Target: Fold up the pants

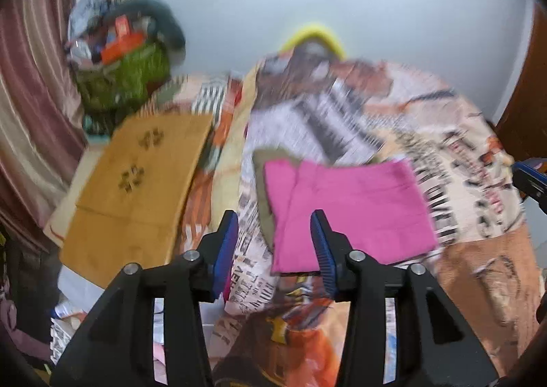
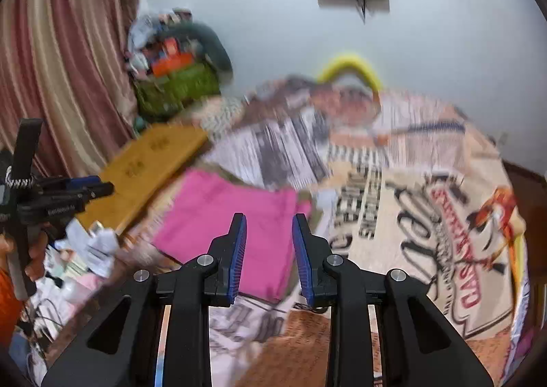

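Left wrist: mustard cloth [image 1: 136, 192] beside pants [image 1: 345, 212].

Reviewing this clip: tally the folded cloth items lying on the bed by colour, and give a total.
Pink: 1, the folded pants, lying on the printed bedsheet
Mustard-yellow: 1, a folded cloth with dark motifs, at the bed's left edge
Total: 2
Neither hand-held gripper holds either piece.

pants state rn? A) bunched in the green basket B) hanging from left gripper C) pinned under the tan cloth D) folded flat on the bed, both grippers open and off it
D: the pink pants lie as a flat folded rectangle on the printed bedsheet; the left gripper and the right gripper are both open, holding nothing.
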